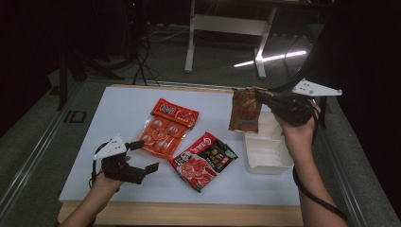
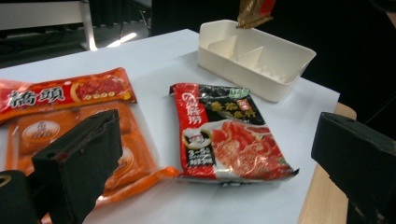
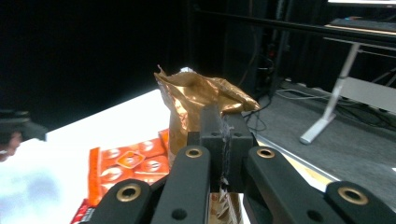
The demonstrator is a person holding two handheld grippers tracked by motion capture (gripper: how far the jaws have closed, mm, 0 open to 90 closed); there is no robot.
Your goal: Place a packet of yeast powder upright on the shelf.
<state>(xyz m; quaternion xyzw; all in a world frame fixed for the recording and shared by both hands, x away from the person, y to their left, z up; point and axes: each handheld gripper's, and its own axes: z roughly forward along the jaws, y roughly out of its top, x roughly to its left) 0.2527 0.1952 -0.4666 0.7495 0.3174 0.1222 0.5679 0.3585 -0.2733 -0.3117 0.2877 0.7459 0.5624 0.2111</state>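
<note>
My right gripper [image 1: 261, 98] is shut on the top edge of a brown-gold snack packet [image 1: 245, 111], which hangs above the far end of a white divided box [image 1: 267, 152]. The right gripper view has the packet [image 3: 196, 100] crumpled between the closed jaws. My left gripper [image 1: 144, 156] stands open near the table's front left, its black fingers [image 2: 79, 161] wide apart with nothing between them. An orange packet [image 1: 166, 126] and a red-and-black packet [image 1: 204, 160] lie flat on the white table [image 1: 118, 113]. In the left gripper view the red-and-black packet [image 2: 224, 133] lies just ahead of the jaws.
The white box [image 2: 254, 58] has dividers and sits near the table's right edge. A wooden strip [image 1: 189, 213] runs along the table's front. Desk legs [image 1: 190, 42] and cables stand on the floor beyond the table.
</note>
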